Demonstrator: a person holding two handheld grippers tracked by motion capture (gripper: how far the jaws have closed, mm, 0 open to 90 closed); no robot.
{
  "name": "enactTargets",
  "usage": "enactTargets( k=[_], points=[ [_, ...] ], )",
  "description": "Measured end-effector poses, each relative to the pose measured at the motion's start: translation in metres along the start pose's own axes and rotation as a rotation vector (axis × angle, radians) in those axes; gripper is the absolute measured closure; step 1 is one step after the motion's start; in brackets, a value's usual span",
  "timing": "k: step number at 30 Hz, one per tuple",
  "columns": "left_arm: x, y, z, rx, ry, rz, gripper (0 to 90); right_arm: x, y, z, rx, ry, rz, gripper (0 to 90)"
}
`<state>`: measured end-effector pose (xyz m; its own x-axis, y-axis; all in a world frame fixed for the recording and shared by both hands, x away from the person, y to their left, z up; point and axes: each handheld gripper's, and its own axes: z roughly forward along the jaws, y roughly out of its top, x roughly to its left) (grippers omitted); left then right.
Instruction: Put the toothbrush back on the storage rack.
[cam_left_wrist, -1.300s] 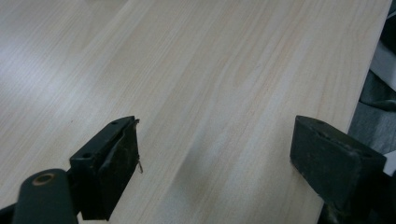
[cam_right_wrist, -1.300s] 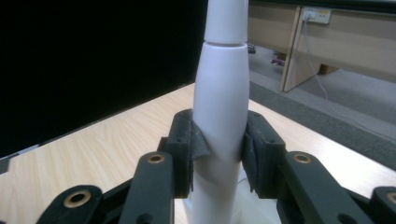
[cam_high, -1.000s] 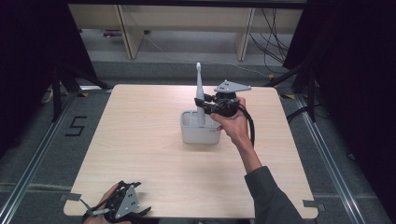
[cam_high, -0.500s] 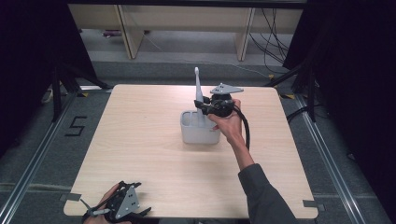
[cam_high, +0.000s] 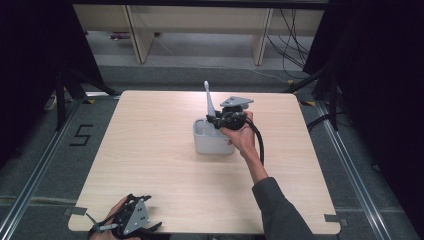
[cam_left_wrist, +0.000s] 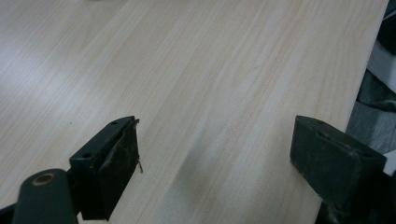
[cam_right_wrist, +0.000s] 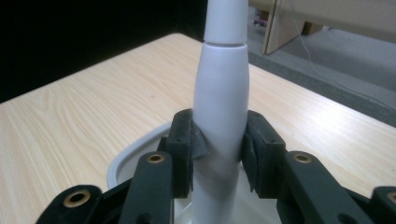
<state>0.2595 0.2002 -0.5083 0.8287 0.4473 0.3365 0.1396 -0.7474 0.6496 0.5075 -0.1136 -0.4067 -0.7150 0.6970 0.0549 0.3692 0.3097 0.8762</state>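
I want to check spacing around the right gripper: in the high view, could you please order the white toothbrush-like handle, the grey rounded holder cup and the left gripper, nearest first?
1. White toothbrush-like handle: clamped upright between the right gripper jaws.
2. Grey rounded holder cup: directly under that gripper, mid-table.
3. Left gripper: at the table's near left edge, jaws open.

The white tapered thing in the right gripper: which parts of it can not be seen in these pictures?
- White tapered thing: top cut off by the upper edge of the right gripper view.
- Its lower end: hidden inside the grey container and behind the right gripper in the high view.
- Its tip: too small in the high view to identify.
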Motion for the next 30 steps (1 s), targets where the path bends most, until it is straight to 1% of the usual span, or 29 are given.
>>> enactTargets(
  k=[1,2,3,4,5,8,9,10,11,12,13,14,15,16,17,18,19,20,21,22,23,24,26,30],
  points=[
    [0.000,0.000,0.000,0.004,0.004,0.005,15.0,0.000,0.000,0.000,0.000,0.000,0.000,66.9],
    [0.000,0.000,0.000,0.004,0.001,0.006,15.0,0.000,0.000,0.001,0.001,-0.002,-0.011,66.9],
    [0.001,0.000,0.000,0.006,-0.002,0.006,15.0,0.000,-0.001,0.003,0.005,0.011,-0.022,66.9],
    [0.000,0.000,-0.001,0.001,-0.008,0.004,15.0,0.000,-0.001,0.003,0.010,0.005,-0.028,66.9],
    [0.000,0.000,0.000,-0.001,0.002,-0.001,15.0,0.002,-0.001,0.004,0.028,0.000,-0.011,66.8],
    [0.000,0.000,0.000,0.001,0.001,0.002,15.0,0.003,-0.002,0.007,0.034,-0.009,-0.004,66.8],
    [0.000,0.000,0.000,0.003,0.003,0.005,15.0,0.002,-0.003,0.008,0.053,0.000,-0.031,66.8],
    [0.000,0.000,0.000,0.003,0.003,0.005,15.0,0.002,-0.003,0.008,0.053,0.000,-0.031,66.8],
    [0.000,0.000,-0.001,0.004,-0.010,0.005,15.0,0.003,-0.004,0.009,0.055,-0.003,-0.034,66.8],
    [0.000,0.000,0.000,0.000,-0.011,0.004,15.0,0.004,-0.004,0.009,0.071,-0.001,-0.020,66.8],
    [0.000,0.000,0.000,0.004,0.003,0.006,15.0,0.004,-0.006,0.011,0.067,-0.007,-0.019,66.8],
    [0.000,0.000,0.000,0.004,0.003,0.006,15.0,0.004,-0.006,0.011,0.067,-0.007,-0.019,66.8],
    [0.000,0.000,0.000,0.006,-0.004,0.007,15.0,0.004,-0.006,0.011,0.097,-0.007,-0.021,66.8],
    [0.001,0.000,0.000,0.001,-0.011,0.005,15.0,0.004,-0.006,0.012,0.094,-0.008,-0.028,66.8],
    [0.001,0.000,-0.001,0.011,-0.013,0.007,15.0,0.004,-0.006,0.012,0.106,-0.013,-0.023,66.7],
    [0.001,0.000,-0.001,0.011,-0.013,0.007,15.0,0.004,-0.006,0.012,0.106,-0.013,-0.023,66.7],
    [0.000,0.000,0.000,-0.001,-0.014,0.000,15.0,0.005,-0.007,0.013,0.100,-0.015,-0.021,66.8],
    [0.000,0.000,0.000,0.002,-0.001,0.004,15.0,0.003,-0.007,0.014,0.102,0.001,-0.034,66.8],
    [0.000,0.000,0.000,0.001,-0.003,0.002,15.0,0.003,-0.008,0.013,0.114,-0.018,-0.044,66.7],
    [0.000,0.000,0.000,0.001,-0.003,0.002,15.0,0.003,-0.008,0.013,0.114,-0.018,-0.044,66.7],
    [0.000,0.000,0.000,0.001,-0.003,0.002,15.0,0.005,-0.008,0.013,0.135,-0.011,-0.015,66.7],
    [0.000,0.000,0.000,0.001,-0.003,0.002,15.0,0.004,-0.009,0.014,0.134,-0.013,-0.028,66.7],
    [0.000,0.000,0.000,0.001,-0.002,0.002,15.0,0.004,-0.009,0.015,0.132,-0.013,-0.028,66.7],
    [0.000,0.000,0.000,0.001,-0.003,0.002,15.0,0.004,-0.011,0.016,0.157,-0.012,-0.012,66.7]
  ],
)
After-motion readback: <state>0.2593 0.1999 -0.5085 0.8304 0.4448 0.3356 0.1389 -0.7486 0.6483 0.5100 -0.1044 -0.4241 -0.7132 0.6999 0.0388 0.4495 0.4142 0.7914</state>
